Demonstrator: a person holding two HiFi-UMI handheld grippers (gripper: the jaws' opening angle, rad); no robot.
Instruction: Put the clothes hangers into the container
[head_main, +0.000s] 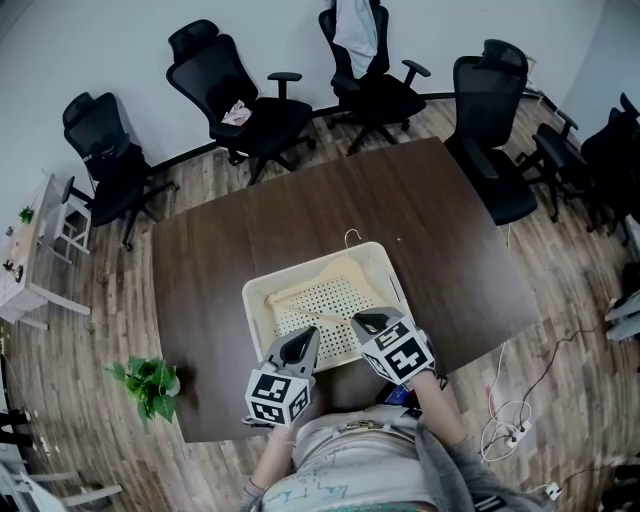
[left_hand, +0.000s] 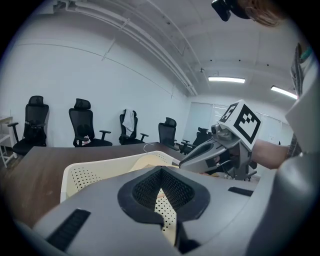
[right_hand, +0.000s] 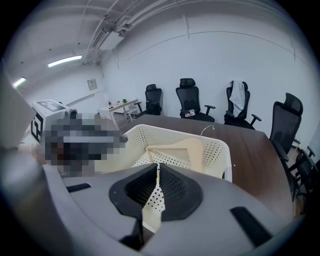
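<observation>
Closest to the lens, left gripper (head_main: 300, 347) and right gripper (head_main: 368, 322), side by side over the near rim of a cream perforated basket (head_main: 256, 310) on a dark table (head_main: 230, 240); both pairs of jaws pressed together, grasping nothing. Near wall of the basket partly hidden behind the grippers. Inside, one pale wooden hanger (right_hand: 191, 148), tilted up toward the far wall, wire hook poking over the far rim; near end cut off by the jaws in both gripper views. Any hangers beneath it, impossible to tell. Beyond, black chairs (head_main: 235, 95) by the wall, well apart from the basket.
</observation>
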